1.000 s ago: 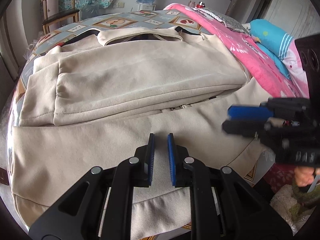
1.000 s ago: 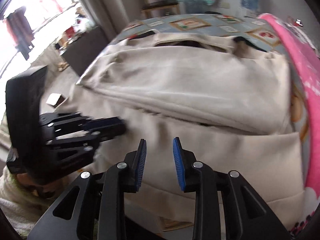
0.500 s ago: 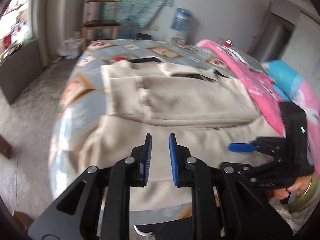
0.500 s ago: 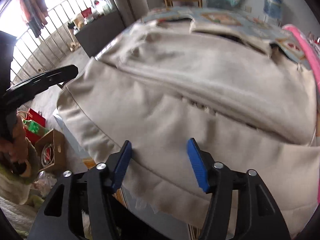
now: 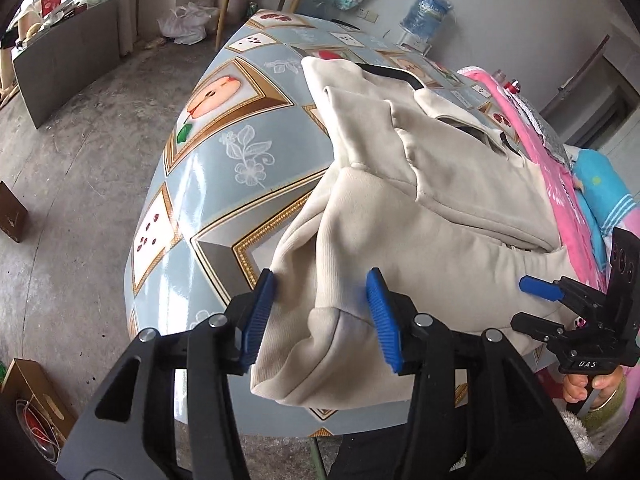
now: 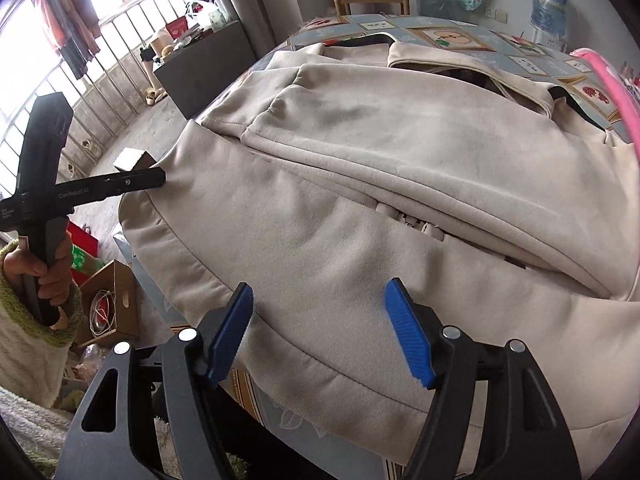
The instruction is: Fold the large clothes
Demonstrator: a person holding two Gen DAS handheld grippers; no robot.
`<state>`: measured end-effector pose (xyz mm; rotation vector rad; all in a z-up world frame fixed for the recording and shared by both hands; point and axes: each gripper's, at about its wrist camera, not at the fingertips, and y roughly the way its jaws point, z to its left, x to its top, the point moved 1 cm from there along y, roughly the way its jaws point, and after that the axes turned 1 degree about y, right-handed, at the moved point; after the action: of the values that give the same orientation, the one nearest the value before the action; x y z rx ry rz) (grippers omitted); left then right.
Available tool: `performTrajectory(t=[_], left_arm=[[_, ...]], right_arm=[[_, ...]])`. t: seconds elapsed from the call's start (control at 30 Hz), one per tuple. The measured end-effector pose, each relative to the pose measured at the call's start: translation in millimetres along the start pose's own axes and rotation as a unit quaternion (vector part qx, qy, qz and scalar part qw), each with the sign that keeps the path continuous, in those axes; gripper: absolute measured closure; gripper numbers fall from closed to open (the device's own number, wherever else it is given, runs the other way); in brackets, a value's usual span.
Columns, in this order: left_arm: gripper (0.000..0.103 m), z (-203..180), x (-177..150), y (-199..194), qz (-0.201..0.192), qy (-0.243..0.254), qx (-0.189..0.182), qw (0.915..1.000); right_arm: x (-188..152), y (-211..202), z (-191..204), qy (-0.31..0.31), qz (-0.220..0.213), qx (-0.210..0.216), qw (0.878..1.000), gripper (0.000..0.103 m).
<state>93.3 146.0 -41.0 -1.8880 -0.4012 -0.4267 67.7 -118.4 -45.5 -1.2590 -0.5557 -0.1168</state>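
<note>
While both sleeves already lie folded across its chest, the cream jacket [image 6: 360, 184] rests spread over the patterned table [image 5: 224, 184], its collar toward the far edge and its ribbed hem hanging slightly past the near edge. The step in hand looks like taking up the hem for the bottom-to-top fold. The left gripper [image 5: 320, 316] has just been opening and now stands moderately wide around the hem's left corner at the table's near-left corner; the bunched cloth sits between its blue pads, though whether either pad actually touches it is hard to tell from this angle. The right gripper [image 6: 320, 332] has also just opened and stands wide above the hem further right, nothing pinched. Next, I judge, each needs to drop onto the hem and close on both layers, evenly spaced, before lifting together toward the collar so the fold stays square.
</note>
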Motion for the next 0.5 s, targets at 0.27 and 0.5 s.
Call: performTrajectory(t=[0.27,0.5], left_arm=[[0.057,-10,7,2,0.017,0.026,-0.011,0.9995],[0.058,-6,8,12,0.034,0.004,-0.042,0.9985]], right_arm=[[0,0,-1,0.000,-0.001,0.002,1.000,0.036],[0,0,-1,-0.003,-0.004,0.001,1.000,0.036]])
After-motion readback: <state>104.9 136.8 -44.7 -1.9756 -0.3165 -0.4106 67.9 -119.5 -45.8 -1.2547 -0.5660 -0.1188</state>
